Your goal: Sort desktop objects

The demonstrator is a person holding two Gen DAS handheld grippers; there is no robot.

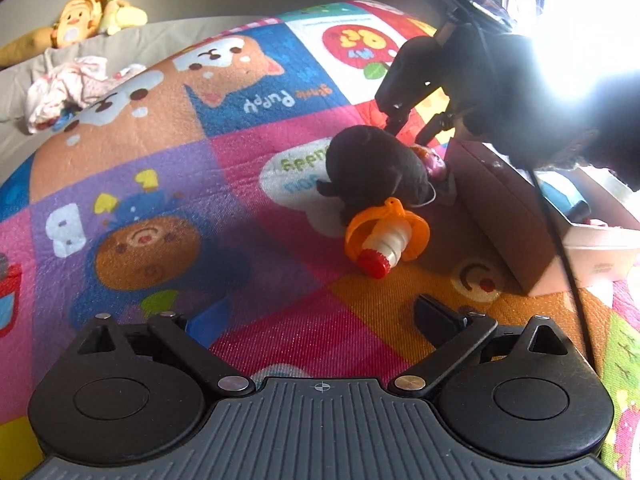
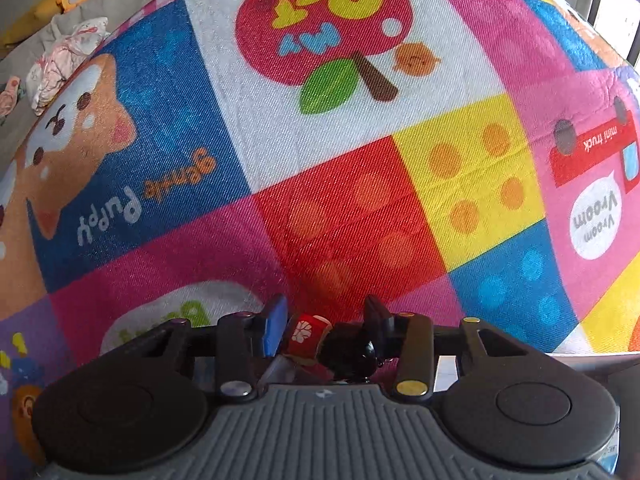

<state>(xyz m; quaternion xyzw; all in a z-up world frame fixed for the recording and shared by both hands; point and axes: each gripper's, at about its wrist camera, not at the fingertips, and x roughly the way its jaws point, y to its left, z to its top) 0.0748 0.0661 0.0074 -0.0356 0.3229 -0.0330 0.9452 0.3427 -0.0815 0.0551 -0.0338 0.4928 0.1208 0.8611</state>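
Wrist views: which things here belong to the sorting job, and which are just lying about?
Job: dark plush toy; orange toy; small red and black toy between the right fingers; box.
Lying about: yellow plush toys; pink cloth bundle.

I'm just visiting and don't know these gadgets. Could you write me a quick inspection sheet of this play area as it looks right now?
Surface: colourful cartoon play mat, mostly bare.
Job's things: dark plush toy lying on the mat; orange and white toy with a red cap right beside it; small pink-purple toy behind the plush; open box at the right with items inside.
Clutter: crumpled pink-white cloth at the mat's far edge.
Grippers: left gripper open, nothing between its fingers; right gripper has a small red and black thing between its fingers, whether gripped I cannot tell.
Cables: black cable hanging over the box.
Surroundings: yellow stuffed toys by the wall; bright window glare at right.
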